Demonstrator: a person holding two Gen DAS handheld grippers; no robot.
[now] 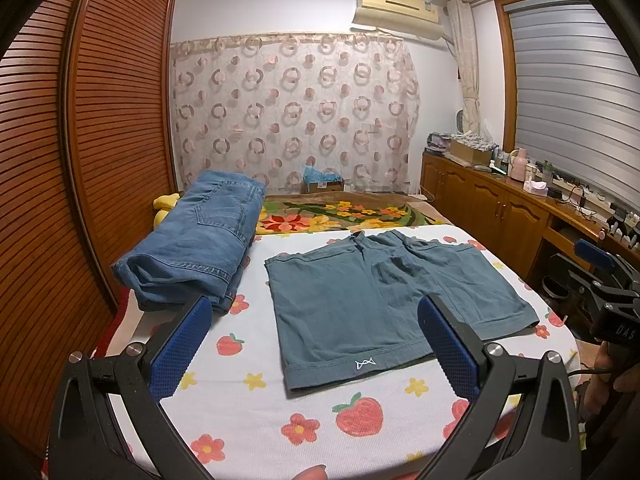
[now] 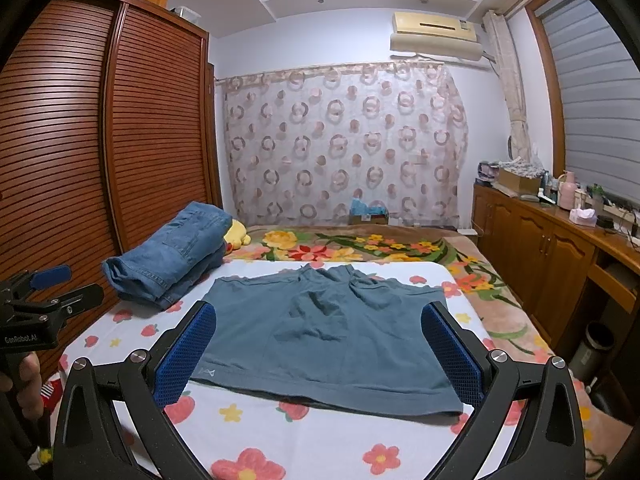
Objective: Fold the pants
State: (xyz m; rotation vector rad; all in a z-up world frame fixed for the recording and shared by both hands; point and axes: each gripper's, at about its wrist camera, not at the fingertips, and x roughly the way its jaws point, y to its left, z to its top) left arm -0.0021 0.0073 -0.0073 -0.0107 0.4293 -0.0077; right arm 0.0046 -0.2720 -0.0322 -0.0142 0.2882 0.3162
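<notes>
Teal shorts (image 1: 372, 300) lie flat and spread out on the strawberry-print sheet (image 1: 256, 420), waistband toward the far end, hems toward me. My left gripper (image 1: 316, 340) hovers open above the near hem, nothing between its blue pads (image 1: 182, 354). From the right wrist view the same teal shorts (image 2: 328, 336) lie ahead, and my right gripper (image 2: 320, 348) stands open over their near edge, empty. Each gripper shows at the edge of the other's view: the right gripper (image 1: 604, 280) and the left gripper (image 2: 36, 292), both held in a person's hand.
A stack of folded blue jeans (image 1: 196, 244) lies left of the shorts, next to a wooden slatted wardrobe (image 1: 80, 160). A floral blanket (image 1: 344, 212) covers the far bed. Wooden cabinets (image 1: 500, 204) with clutter run along the right. A yellow plush toy (image 2: 236, 236) sits behind the jeans.
</notes>
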